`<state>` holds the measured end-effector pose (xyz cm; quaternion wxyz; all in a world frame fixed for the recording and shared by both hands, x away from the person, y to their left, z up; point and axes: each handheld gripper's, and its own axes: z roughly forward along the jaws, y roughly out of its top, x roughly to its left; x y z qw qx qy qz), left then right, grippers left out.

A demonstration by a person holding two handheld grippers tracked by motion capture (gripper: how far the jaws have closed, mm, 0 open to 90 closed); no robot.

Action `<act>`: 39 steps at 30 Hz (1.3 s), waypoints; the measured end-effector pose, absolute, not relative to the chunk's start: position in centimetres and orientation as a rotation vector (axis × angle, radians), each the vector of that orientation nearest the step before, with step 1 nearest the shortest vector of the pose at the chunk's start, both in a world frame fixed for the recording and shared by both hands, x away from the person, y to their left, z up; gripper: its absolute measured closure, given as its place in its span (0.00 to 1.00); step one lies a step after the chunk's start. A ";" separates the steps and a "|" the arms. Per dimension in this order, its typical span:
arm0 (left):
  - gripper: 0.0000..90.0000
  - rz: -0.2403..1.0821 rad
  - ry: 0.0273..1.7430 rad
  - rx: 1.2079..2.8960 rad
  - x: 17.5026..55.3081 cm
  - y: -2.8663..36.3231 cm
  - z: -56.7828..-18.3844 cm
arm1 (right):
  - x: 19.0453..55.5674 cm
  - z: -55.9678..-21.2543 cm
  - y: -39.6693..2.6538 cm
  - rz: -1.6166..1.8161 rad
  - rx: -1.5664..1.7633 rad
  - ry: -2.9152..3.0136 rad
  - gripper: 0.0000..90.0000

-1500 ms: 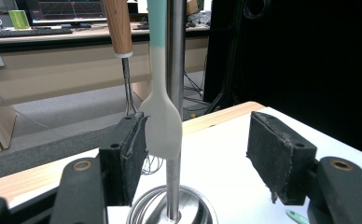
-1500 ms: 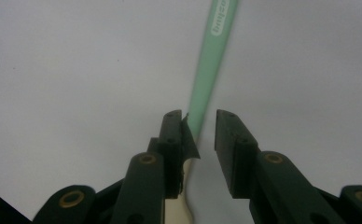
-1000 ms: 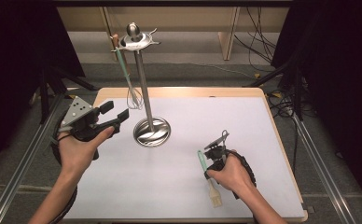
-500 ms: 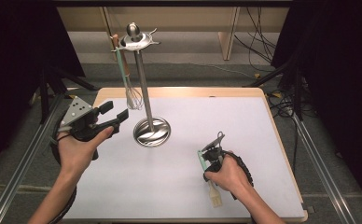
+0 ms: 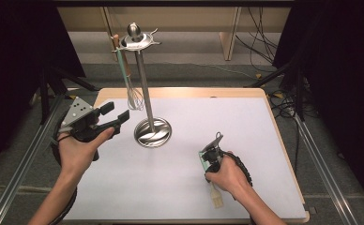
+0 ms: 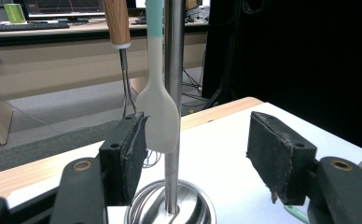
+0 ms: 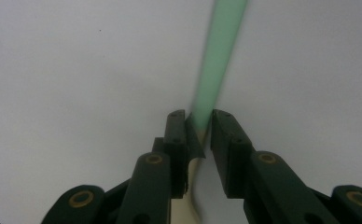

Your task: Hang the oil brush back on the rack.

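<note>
Right tongs (image 5: 207, 154), lower right of the high view, have just been closing on the green-handled brush (image 5: 214, 194) lying on the bench (image 5: 246, 122). Left tongs (image 5: 116, 113), at left, stand wide open and empty, beside the utensil stand (image 5: 145, 93).

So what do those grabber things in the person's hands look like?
Both are black. The left gripper has two chunky jaws with dark, worn pads, brass-coloured rivets, and a grey three-cornered plate dotted with holes on top. The right gripper has the same black jaws and rivets. The forearms are bare, with no sleeves.
</note>
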<state>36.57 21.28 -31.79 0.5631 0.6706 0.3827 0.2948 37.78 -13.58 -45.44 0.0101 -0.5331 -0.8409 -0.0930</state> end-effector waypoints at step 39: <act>0.41 0.685 0.882 1.592 36.5 20.8 -31.9 | 37.7 -44.7 -14.2 -0.350 -1.699 -2.605 0.92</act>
